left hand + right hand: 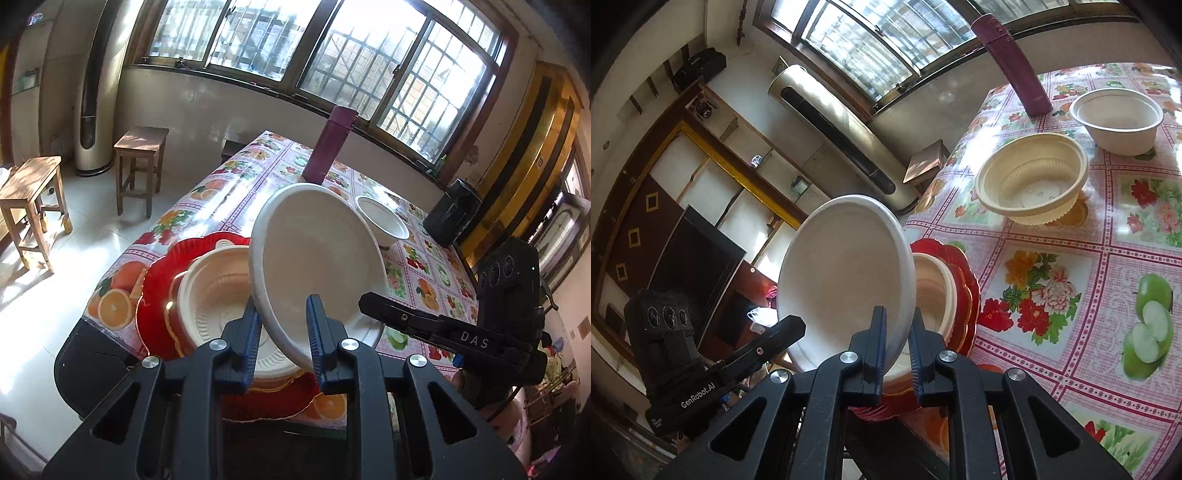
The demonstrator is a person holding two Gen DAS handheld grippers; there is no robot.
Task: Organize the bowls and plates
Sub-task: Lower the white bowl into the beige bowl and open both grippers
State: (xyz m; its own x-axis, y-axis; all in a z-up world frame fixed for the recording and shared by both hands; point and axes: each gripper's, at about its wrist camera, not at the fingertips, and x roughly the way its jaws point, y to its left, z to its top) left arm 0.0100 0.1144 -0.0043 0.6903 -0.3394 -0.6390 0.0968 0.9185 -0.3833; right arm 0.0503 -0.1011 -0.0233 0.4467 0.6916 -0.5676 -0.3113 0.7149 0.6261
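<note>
Both of my grippers are clamping the same white plate (pixel 317 254), each on its near rim. Through the left wrist camera, my left gripper (pixel 282 328) is pinching the rim between its blue pads, and my right gripper (pixel 373 306) is reaching in from the right, though its tips are hidden against the plate's edge. Through the right wrist camera, my right gripper (pixel 897 343) is closing narrowly on that rim.

Held tilted up on edge, the plate is hanging clear of the worktop (pixel 1108 266), its hollow face turned toward me. Directly beneath and just beyond it, the cream ribbed dish (pixel 218 295) is sitting on the red plate (pixel 155 295) at the worktop's near corner. That stack, I judge, is where this plate is going: down and slightly forward, levelled flat first.

Farther back, the cream ribbed bowl (pixel 1032 181) is waiting, then the white bowl (pixel 1117 120) beside the purple flask (pixel 1015 62).
</note>
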